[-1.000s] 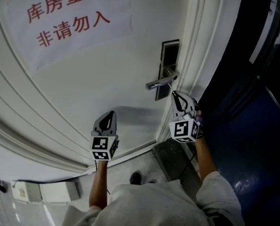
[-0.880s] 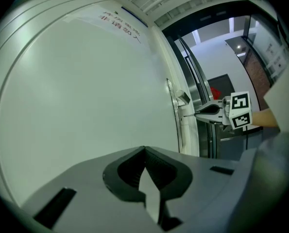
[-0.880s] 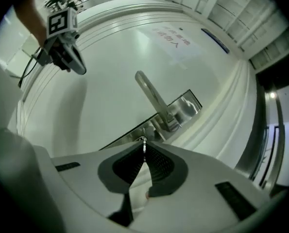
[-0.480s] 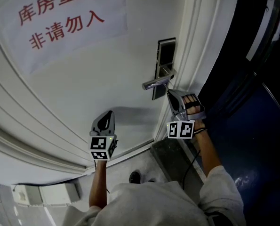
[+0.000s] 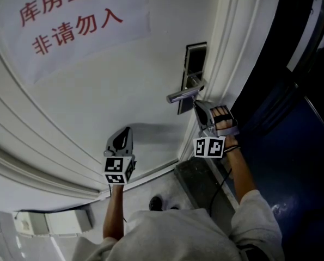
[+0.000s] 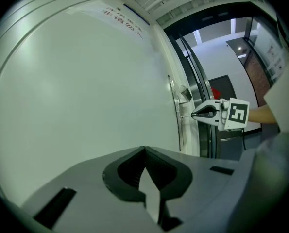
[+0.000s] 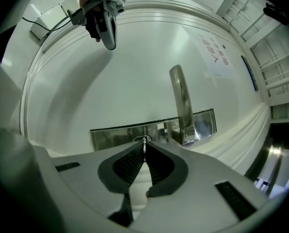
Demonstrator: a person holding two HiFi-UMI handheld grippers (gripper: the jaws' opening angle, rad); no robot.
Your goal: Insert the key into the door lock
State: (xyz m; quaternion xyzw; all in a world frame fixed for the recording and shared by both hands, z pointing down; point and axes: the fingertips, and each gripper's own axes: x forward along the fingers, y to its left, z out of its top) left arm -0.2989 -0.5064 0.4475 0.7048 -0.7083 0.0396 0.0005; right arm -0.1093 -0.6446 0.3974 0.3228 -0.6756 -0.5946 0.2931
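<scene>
Clamped in the right gripper [image 7: 144, 147], the key [image 7: 144, 139] should be held square to the lock plate [image 7: 112, 132] at the door's [image 7: 134, 81] right edge and pressed straight in; the left gripper [image 6: 144, 150] is shut, empty.

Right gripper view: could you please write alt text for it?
The right claw is shut on a thin key whose tip reaches the steel lock plate beside the lever handle on a white door.

White paper sign [image 5: 74, 29] on the door [image 5: 112, 97], up and left of the door lock [image 5: 196, 61]: two lines of red Chinese characters, "库房重地" (tops cut by the frame edge) above "非请勿入"; in both gripper views this print is too small to read.
</scene>
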